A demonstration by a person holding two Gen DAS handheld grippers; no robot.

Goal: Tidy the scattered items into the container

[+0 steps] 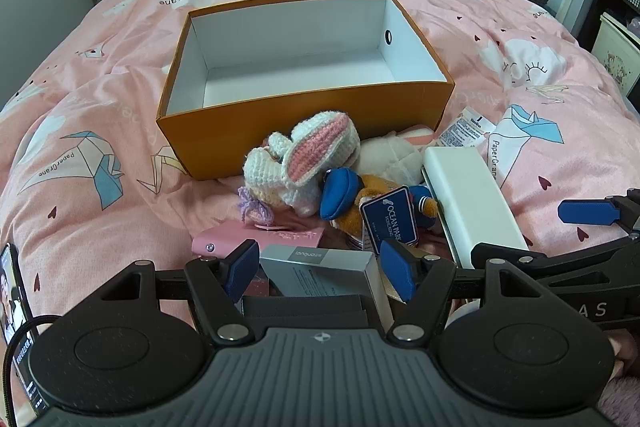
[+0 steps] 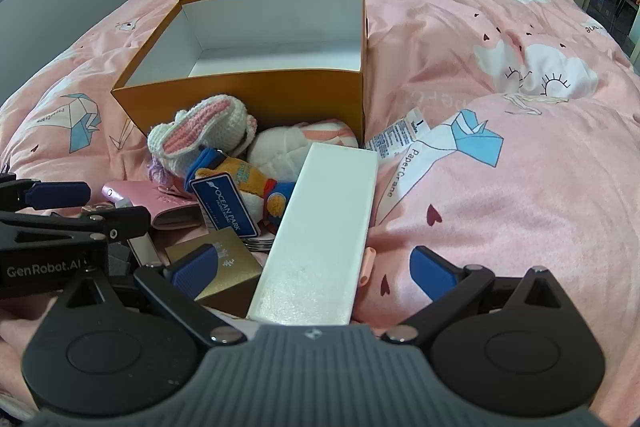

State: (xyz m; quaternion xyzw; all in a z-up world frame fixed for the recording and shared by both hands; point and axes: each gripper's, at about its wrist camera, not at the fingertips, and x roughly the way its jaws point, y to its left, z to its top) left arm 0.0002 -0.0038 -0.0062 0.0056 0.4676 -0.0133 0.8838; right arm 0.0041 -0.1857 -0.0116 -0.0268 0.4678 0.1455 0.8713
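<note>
Orange box [image 1: 304, 131] at 12 o'clock on pink duvet [image 1: 100, 99], toys piled before it, left gripper [image 1: 318, 273] spread astride grey box [image 1: 320, 267], right gripper [image 2: 314, 271] spread astride white box [image 2: 320, 227]

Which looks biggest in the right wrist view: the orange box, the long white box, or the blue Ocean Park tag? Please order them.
1. orange box, the largest even though it is farthest.
2. long white box; it lies near the camera, so it may look bigger than it is.
3. blue Ocean Park tag, clearly the smallest.
</note>
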